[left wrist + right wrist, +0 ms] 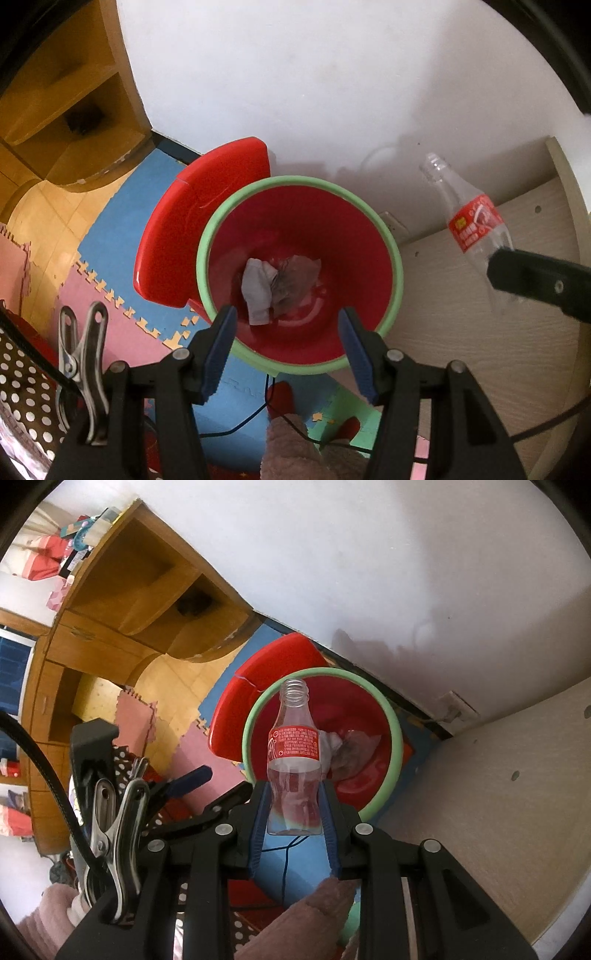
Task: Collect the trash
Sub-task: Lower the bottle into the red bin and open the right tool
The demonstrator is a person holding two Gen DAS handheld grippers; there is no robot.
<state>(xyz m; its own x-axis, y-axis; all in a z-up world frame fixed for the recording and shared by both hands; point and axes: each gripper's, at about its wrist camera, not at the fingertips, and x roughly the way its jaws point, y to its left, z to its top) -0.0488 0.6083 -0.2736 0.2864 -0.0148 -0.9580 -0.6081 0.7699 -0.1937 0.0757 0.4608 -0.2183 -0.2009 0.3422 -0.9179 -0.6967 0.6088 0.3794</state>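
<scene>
- Right gripper (pixel 293 808): clamped on lower body of clear plastic bottle (pixel 294 753), red label, no cap, neck pointing away from fingers.
- Bottle hanging just over near rim of red bin with green rim (pixel 397 723); bin mouth lying ahead and below along bottle's long axis.
- Left gripper (pixel 288 345): jaws apart, nothing between, above same bin.
- Crumpled tissue (pixel 280 286) already at bin bottom.
- Probably next: forward a little, then release.

bright daylight, fisheye-bent dark edges

Black plastic two-finger left gripper (pixel 288 325), ridged blue pads (pixel 221 350), silver pivot screws (pixel 394 355), steel spring clip (pixel 83 369), matching black right gripper (pixel 293 819)
</scene>
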